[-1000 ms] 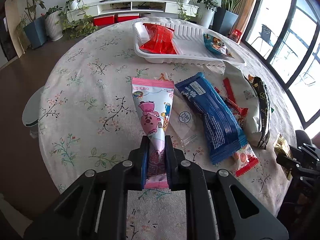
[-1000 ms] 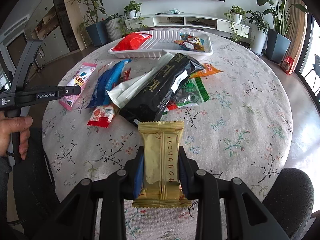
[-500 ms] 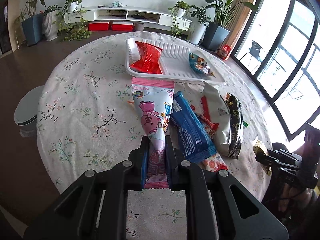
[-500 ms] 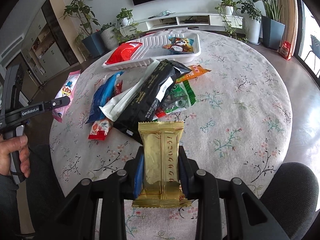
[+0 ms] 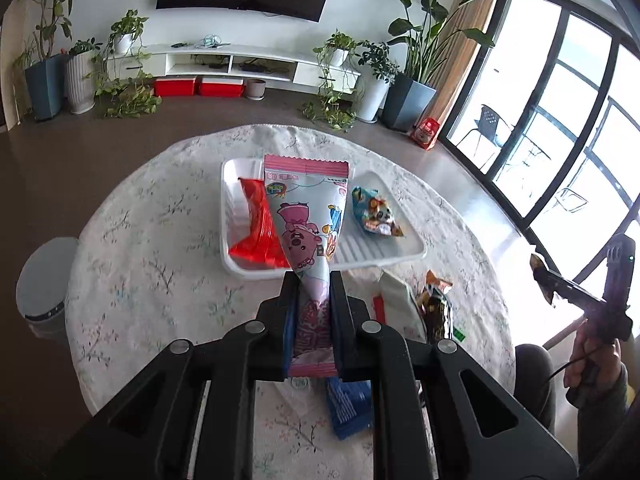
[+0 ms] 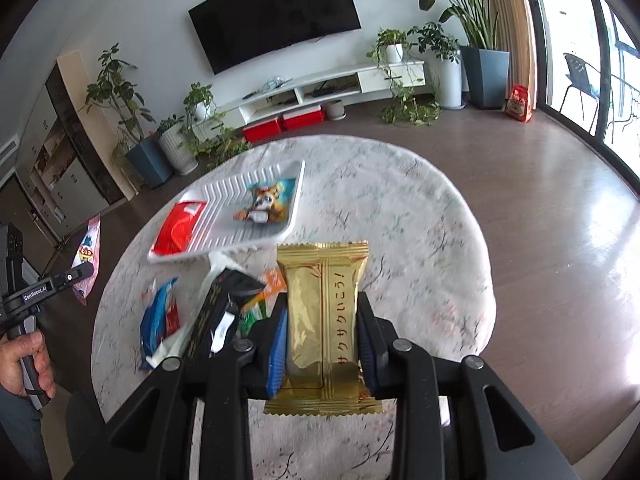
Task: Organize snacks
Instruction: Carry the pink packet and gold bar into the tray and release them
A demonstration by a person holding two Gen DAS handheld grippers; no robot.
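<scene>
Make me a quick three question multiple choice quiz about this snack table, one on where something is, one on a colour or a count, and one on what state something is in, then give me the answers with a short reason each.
1. Where does the red packet lie?
A. In the white tray
B. On the floor
C. On the TV shelf

2. What colour is the wrapper in the right gripper?
A. Green
B. Gold
C. Blue

3. What state is the left gripper in?
A. Open and empty
B. Shut on the pink snack pouch
C. Shut on a black bag

Answers:
1. A, since the red packet rests inside the tray's left end, on the flowered tablecloth.
2. B, since the gold snack bar stands between the blue pads.
3. B, since the pouch's narrow end is pinched between the pads and the pouch stands out in front of the gripper.
</scene>
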